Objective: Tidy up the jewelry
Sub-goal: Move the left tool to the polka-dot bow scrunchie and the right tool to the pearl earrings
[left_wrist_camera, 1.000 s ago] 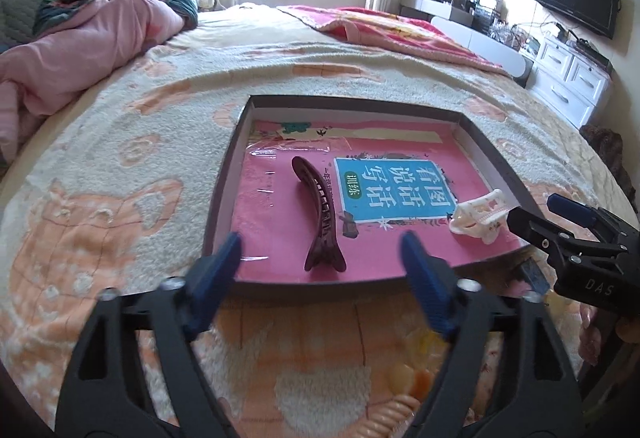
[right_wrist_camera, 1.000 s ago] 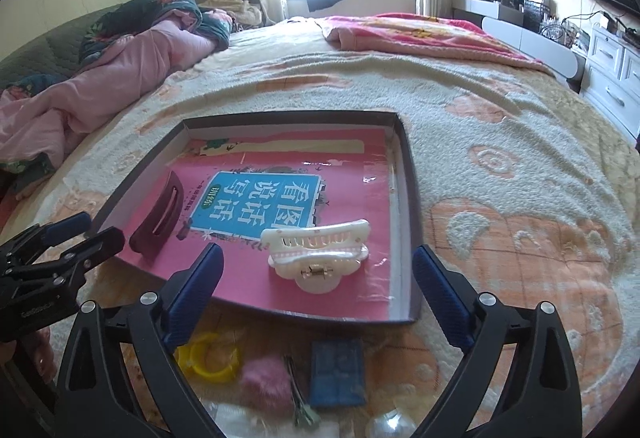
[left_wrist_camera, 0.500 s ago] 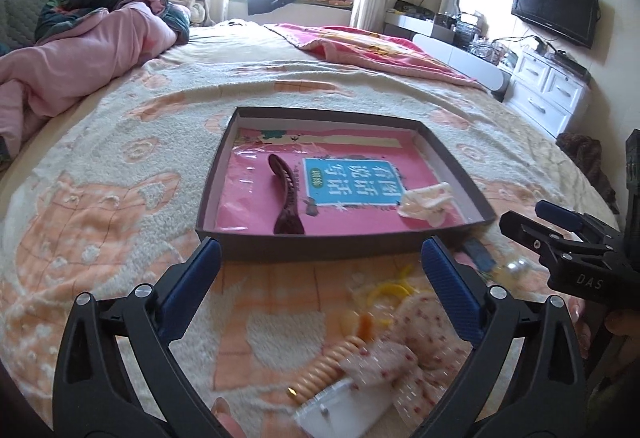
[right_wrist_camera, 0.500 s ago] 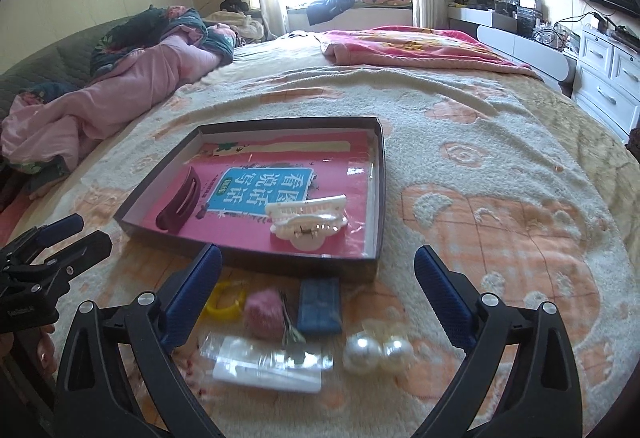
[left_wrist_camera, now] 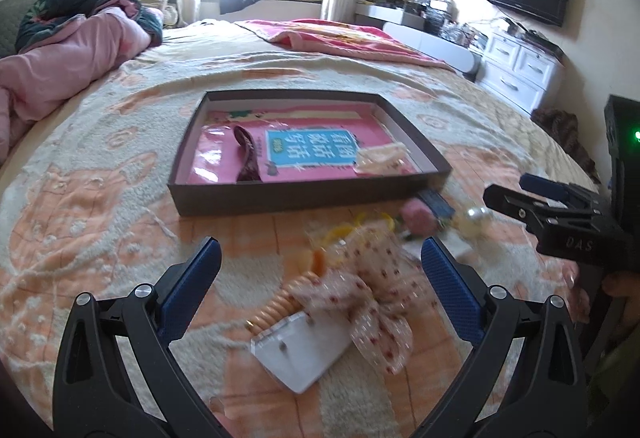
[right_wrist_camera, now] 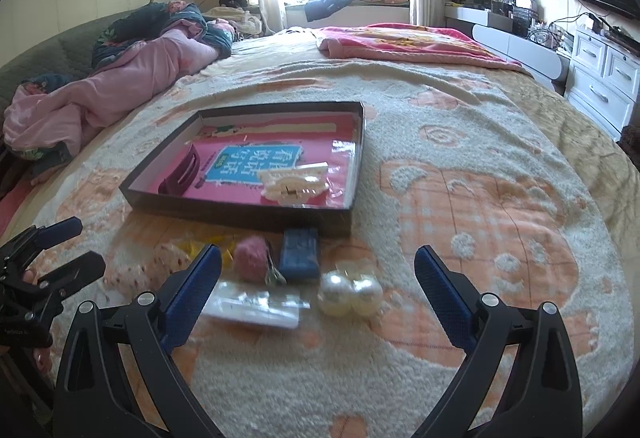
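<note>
Black right tool [left_wrist_camera: 516, 193] reads "DAS"; both tools, left tool [left_wrist_camera: 320, 278] too, gape apart.

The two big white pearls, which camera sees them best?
The right wrist view. The pearls lie whole and fairly sharp on the blanket, between the open right gripper's fingers. The left wrist view catches only a small blurred glint beside the right gripper.

Right gripper [right_wrist_camera: 318, 280] hangs over the blanket [right_wrist_camera: 480, 230] with jaws wide apart, nothing between them. Ahead lie two pearl balls [right_wrist_camera: 350, 294], touching — a blue clip [right_wrist_camera: 300, 254] just beyond. The dark tray [right_wrist_camera: 240, 211] contains a cream claw clip [right_wrist_camera: 294, 183] and a maroon clip [right_wrist_camera: 182, 175].
</note>
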### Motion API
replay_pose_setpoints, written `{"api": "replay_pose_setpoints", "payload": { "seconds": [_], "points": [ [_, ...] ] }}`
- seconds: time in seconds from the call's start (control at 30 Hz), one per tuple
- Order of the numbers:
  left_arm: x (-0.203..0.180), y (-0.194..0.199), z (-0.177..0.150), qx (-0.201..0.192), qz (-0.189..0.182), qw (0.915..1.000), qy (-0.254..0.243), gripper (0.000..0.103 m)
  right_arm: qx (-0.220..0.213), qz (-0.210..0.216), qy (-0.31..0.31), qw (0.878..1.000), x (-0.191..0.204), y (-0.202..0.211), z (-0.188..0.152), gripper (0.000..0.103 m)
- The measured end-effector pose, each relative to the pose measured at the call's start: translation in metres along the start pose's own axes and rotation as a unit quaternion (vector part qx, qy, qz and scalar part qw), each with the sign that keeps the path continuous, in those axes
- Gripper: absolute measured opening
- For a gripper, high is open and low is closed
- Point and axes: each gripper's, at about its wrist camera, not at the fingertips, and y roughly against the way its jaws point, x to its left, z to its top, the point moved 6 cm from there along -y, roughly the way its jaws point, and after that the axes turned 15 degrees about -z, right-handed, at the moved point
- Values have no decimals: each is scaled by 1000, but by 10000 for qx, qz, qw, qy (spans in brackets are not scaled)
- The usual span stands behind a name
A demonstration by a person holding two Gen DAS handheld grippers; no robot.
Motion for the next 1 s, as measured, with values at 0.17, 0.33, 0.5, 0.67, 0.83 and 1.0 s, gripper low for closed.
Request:
{"api": "replay_pose_setpoints", "payload": {
  "seconds": [0.17,0.33,0.5,0.67,0.83,1.0],
  "points": [
    [-12,-4,-13,159,-96,9997,-140,92,90,-27,-36,9999,-9,2,-13,94],
    [-26,-13,-22,338,-132,9986,-373,92,181,-70,-42,9998,-16,0,-23,94],
    [-38,-22,-28,458,-188,9974,-525,92,297,-96,-154,9994,-27,-7,-33,94],
    [-48,-32,-33,575,-211,9956,-711,83,420,-110,-233,9988,-34,-16,-40,94],
    [-47,-44,-35,669,-181,9952,-687,63,482,-27,-250,9985,-32,-24,-38,94],
    [-42,-47,-36,721,-146,9957,-566,37,646,50,-261,9976,-27,-40,-35,88]
  ]
}}
